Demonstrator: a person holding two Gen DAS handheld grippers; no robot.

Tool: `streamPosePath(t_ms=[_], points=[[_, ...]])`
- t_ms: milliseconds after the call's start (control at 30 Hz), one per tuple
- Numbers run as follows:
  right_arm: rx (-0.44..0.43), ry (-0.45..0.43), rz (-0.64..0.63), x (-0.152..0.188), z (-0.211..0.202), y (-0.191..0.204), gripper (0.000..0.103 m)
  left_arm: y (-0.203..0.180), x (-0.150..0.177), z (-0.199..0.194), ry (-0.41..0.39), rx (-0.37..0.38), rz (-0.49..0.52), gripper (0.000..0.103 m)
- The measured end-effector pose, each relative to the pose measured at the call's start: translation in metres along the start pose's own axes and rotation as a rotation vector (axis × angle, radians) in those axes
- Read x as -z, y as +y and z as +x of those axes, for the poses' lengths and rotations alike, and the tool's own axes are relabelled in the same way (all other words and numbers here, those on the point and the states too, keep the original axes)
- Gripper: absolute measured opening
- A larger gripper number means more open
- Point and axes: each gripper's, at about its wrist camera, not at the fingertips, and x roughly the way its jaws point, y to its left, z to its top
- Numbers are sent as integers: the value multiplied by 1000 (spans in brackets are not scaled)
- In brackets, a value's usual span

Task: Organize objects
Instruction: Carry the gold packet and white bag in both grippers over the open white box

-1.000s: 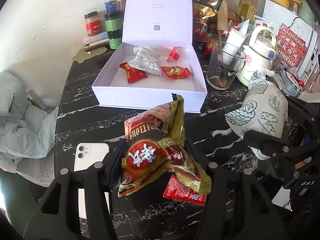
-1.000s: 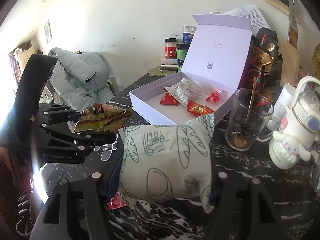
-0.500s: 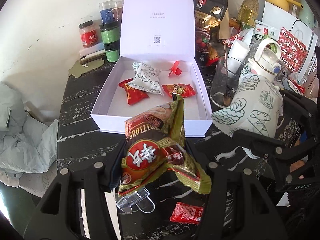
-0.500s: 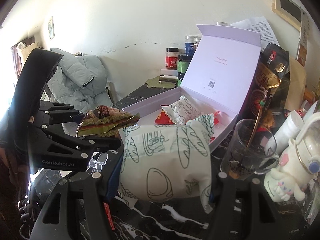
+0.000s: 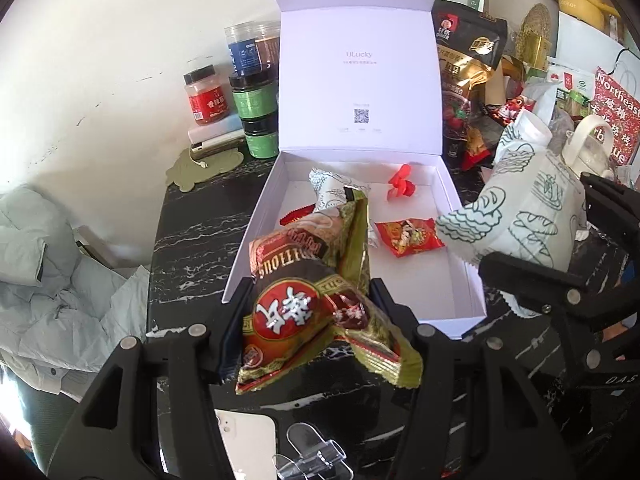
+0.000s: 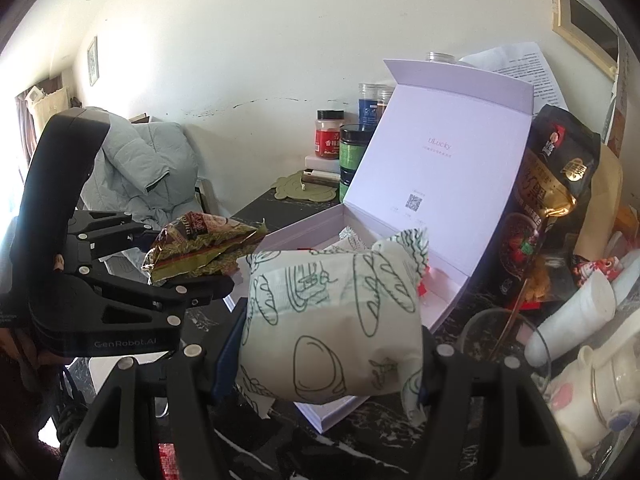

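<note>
Carrying two packets at once toward the open white box (image 5: 352,236) sitting toward the back edge of the black marble table (image 5: 192,232), lid propped upright behind it.

Holding the puffy white pastry packet (image 6: 332,328) in the right gripper (image 6: 332,356), jaws fairly wide and pressing its sides, hovering over the box's front right corner. Risking a bump against the box's front wall, or a nudge into the glass cup (image 6: 504,344) standing just beside that corner.

Pinching the red-and-gold snack packet (image 5: 312,304) in the left gripper (image 5: 316,320), jaws narrower, hanging above the box's front edge. Risking a slip, likely, since slick foil crumples under the pads.

Crowding both grippers near the same front edge; probably clashing if released together.

Possibly landing on the smaller wrapped snacks (image 5: 408,236) and the red clip (image 5: 400,184) already lying inside, leaving a heap.
</note>
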Motion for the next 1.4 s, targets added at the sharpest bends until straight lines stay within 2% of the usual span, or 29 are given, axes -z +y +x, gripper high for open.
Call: streamPosePath(t_ms=[167, 433, 633, 867, 1100, 1400], points=[[8, -13, -5, -12, 6, -10, 67, 7, -12, 11, 1, 1, -15, 55], [17, -39, -23, -37, 16, -18, 67, 9, -29, 25, -25, -37, -30, 55], [64, -36, 11, -50, 38, -28, 67, 9, -42, 35, -99, -152, -18, 55], [108, -12, 55, -54, 64, -48, 67, 23, -64, 59, -83, -182, 1, 55], [126, -4, 54, -58, 82, -58, 67, 28, -78, 86, -45, -146, 25, 55], [114, 21, 1, -62, 102, -55, 67, 37, -72, 118, 33, -109, -16, 55]])
